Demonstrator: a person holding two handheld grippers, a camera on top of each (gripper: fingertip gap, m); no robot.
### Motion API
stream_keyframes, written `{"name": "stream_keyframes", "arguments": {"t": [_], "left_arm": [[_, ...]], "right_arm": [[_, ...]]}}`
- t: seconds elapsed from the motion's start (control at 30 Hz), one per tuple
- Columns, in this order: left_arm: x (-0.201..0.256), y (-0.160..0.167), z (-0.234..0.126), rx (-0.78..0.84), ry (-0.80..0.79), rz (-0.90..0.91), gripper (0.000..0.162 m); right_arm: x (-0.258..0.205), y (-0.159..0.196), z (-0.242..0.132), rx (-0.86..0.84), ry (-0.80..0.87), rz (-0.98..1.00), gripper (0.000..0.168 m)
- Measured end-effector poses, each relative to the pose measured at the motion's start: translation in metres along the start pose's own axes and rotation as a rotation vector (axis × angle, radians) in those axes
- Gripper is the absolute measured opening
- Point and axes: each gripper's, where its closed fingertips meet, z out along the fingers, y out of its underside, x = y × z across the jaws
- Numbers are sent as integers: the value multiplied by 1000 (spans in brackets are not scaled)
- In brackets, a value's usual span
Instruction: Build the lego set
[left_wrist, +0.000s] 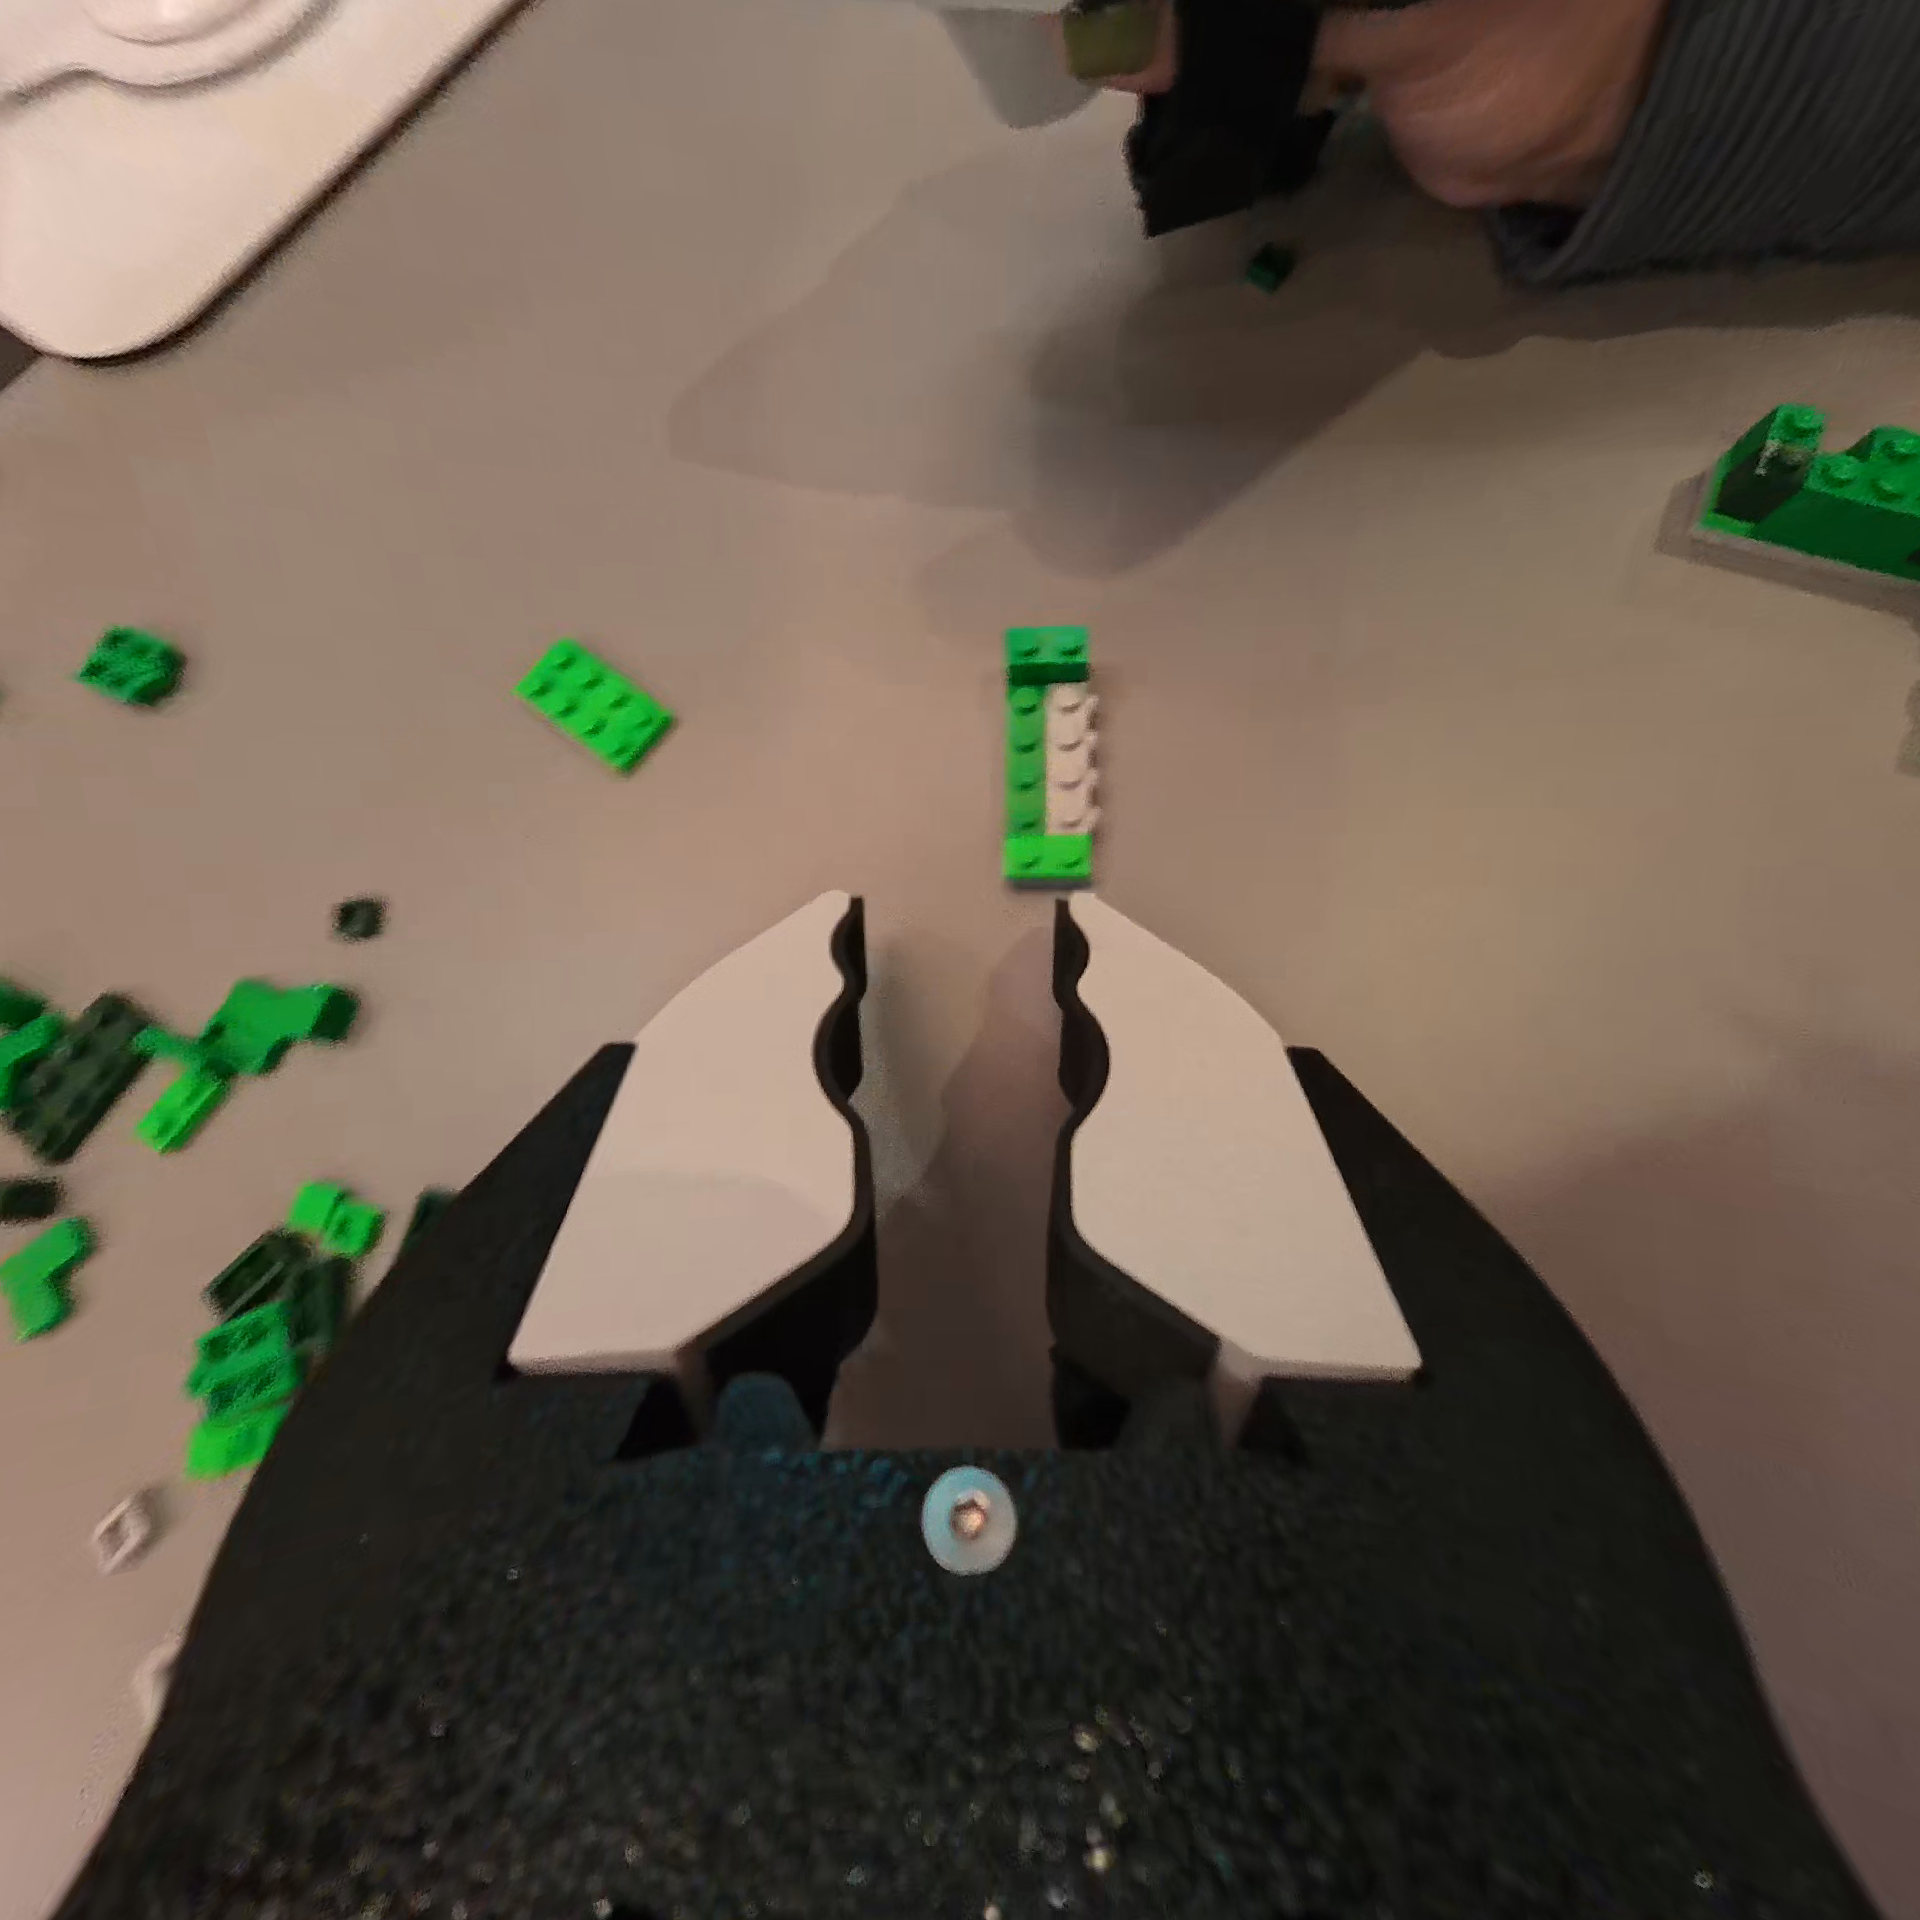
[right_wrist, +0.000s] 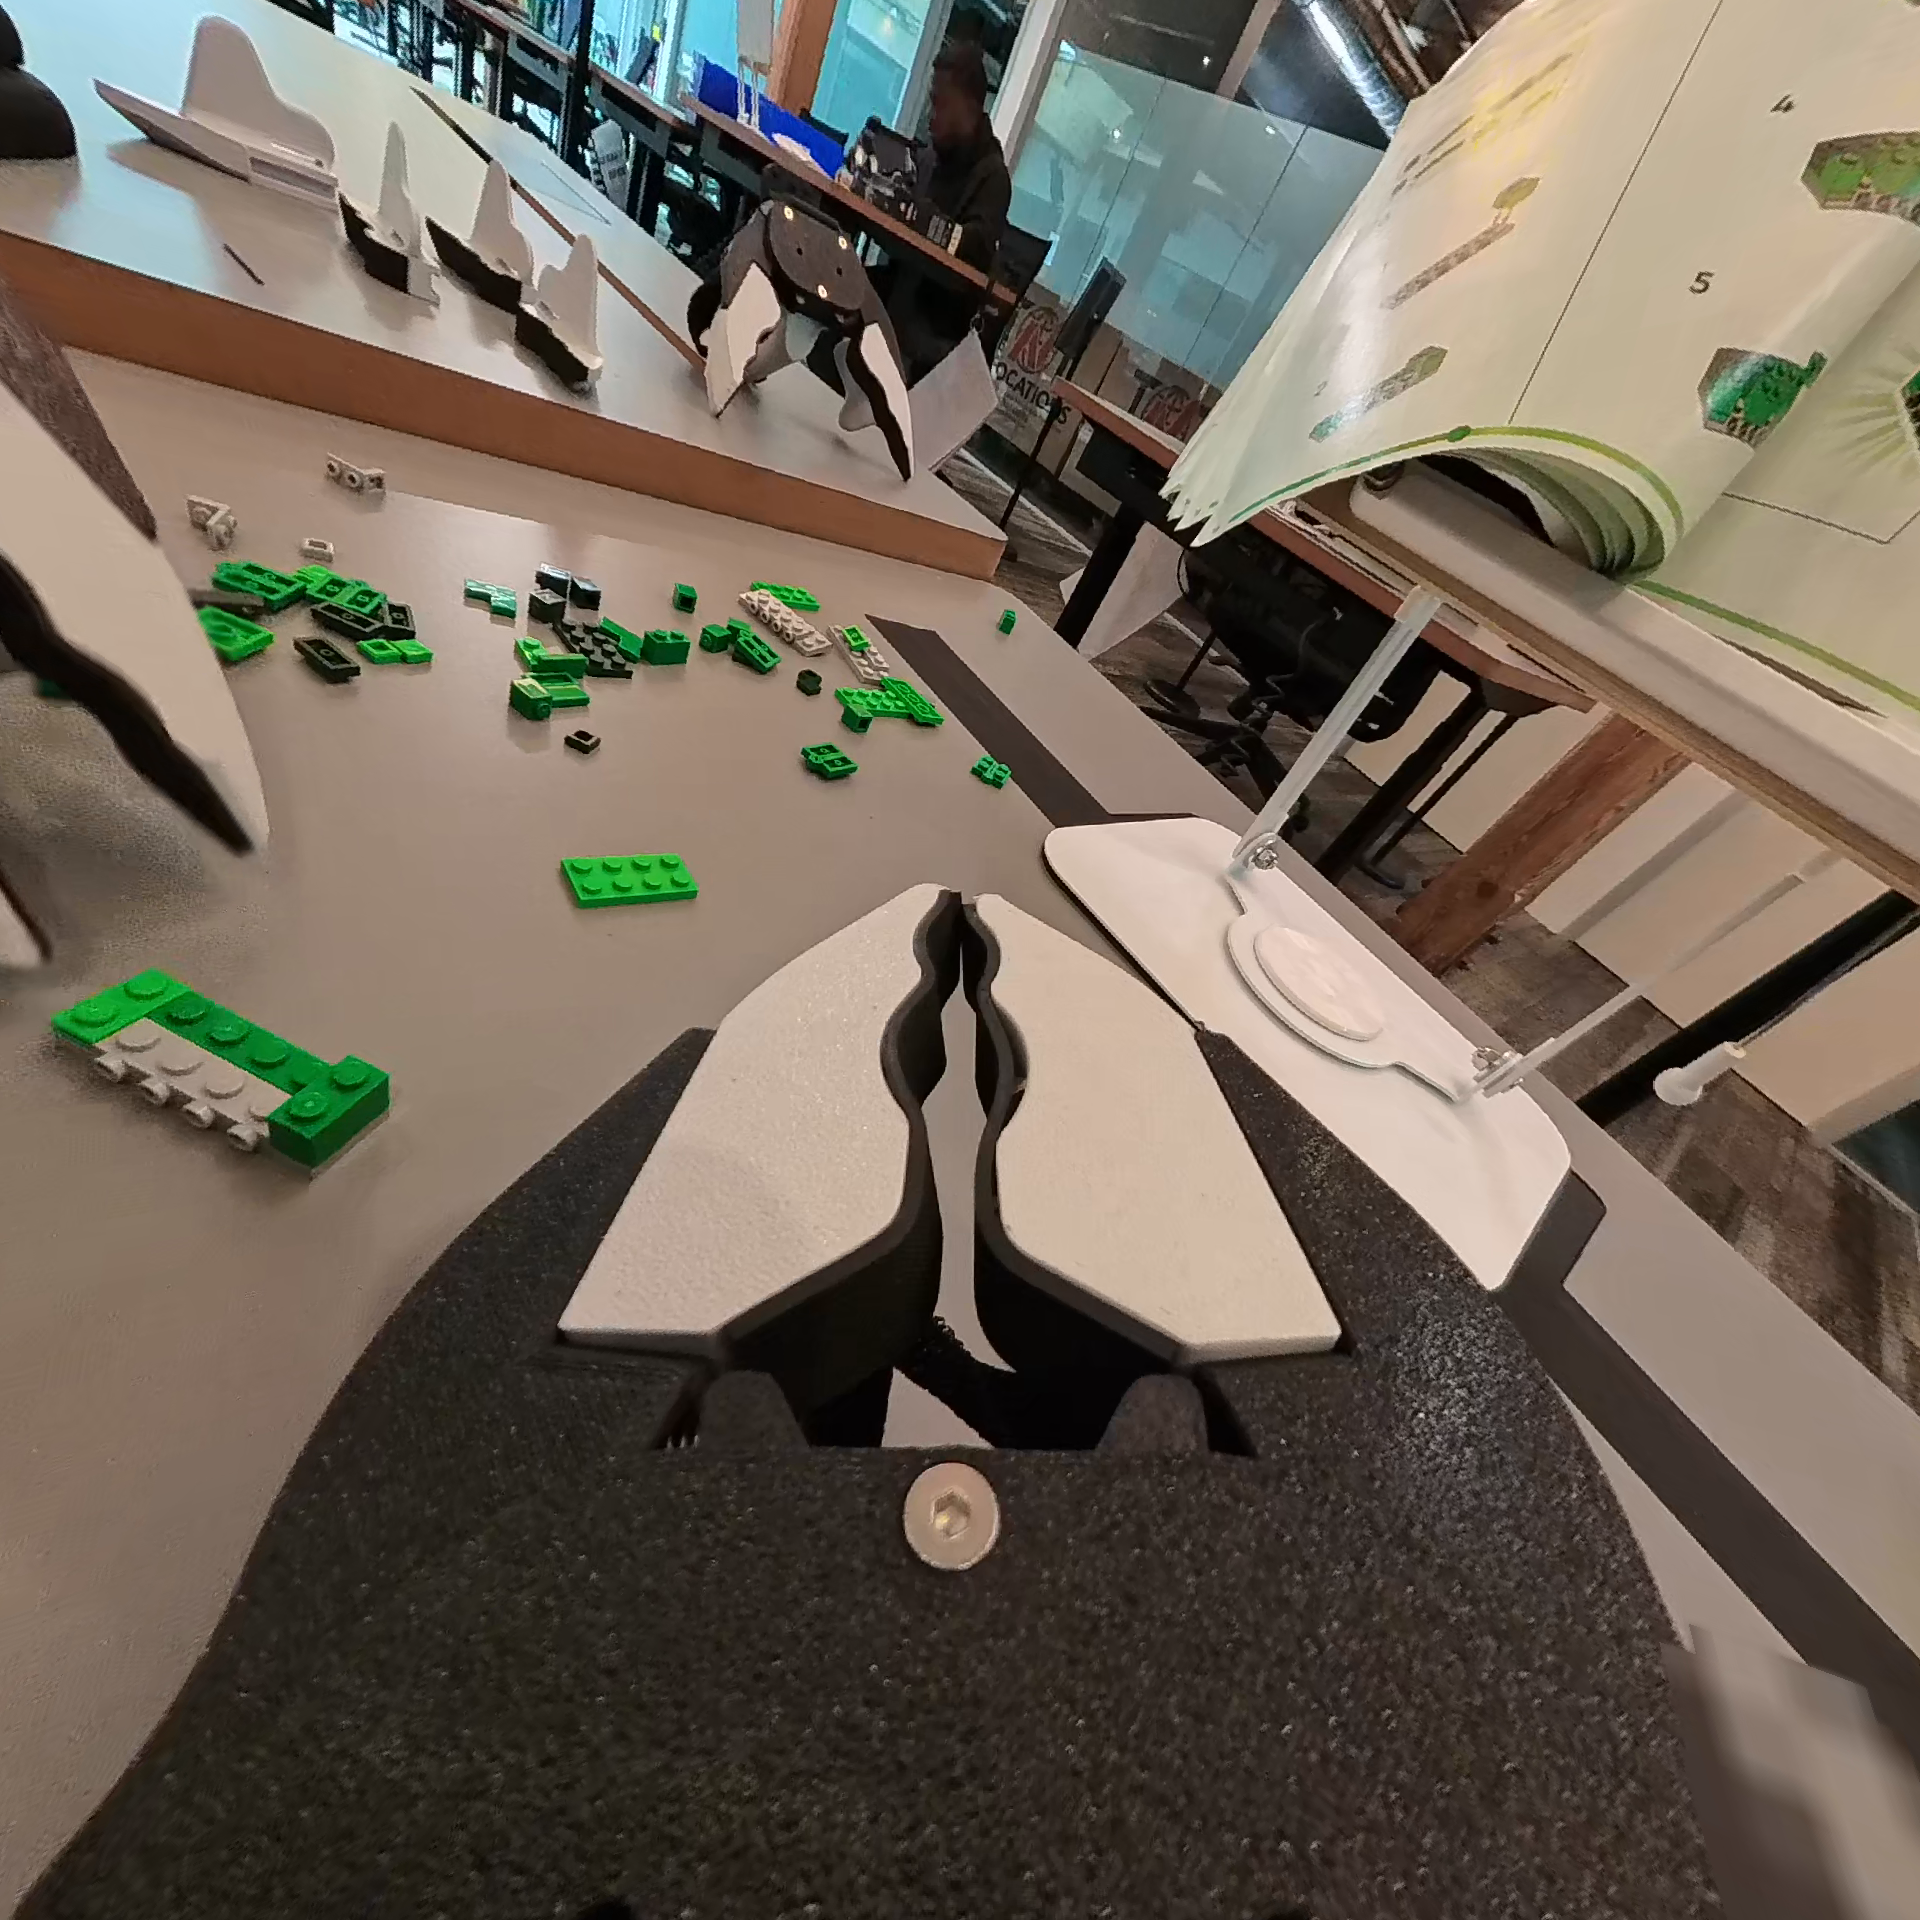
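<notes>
- My left gripper (left_wrist: 958, 914): fingers parted, empty, hovering over the worktop (left_wrist: 1351, 1039).
- My right gripper (right_wrist: 961, 904): fingers pressed together, holding nothing.
- Strip (left_wrist: 1049, 756), green-and-grey, partly built, lies at 12 o'clock of my left fingers.
- Loose bricks (right_wrist: 582, 644) remain; the build looks early.

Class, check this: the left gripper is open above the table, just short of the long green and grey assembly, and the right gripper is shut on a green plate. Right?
Not quite. The right gripper is shut, but on nothing: the right wrist view shows its fingers empty, the green plate lying on the table. The rest holds.
</notes>
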Motion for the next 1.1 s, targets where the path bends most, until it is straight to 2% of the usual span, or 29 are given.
{"name": "stream_keyframes", "arguments": {"t": [0.17,0.33,0.53,0.67,0.73,0.83,1.0,1.1], "left_arm": [[-60,19,-48,122,-231,-178,36],[-102,51,-86,144,-415,-362,42],[-113,72,-98,140,-452,-434,39],[-111,71,-99,150,-429,-414,28],[-108,74,-97,116,-419,-395,21],[-107,81,-92,59,-423,-379,18],[-121,54,-92,172,-458,-382,17],[-138,41,-90,171,-461,-358,18]], "right_arm": [[0,0,1,-3,5,-1,0],[0,0,1,-2,0,-3,0],[-2,0,1,-2,-7,-8,0],[-3,0,2,-5,-9,-16,0],[-4,0,2,-6,-11,-26,0],[-5,0,2,-6,-13,-36,0],[-5,0,1,-4,-11,-37,0],[-5,0,1,0,-14,-36,0]]}}
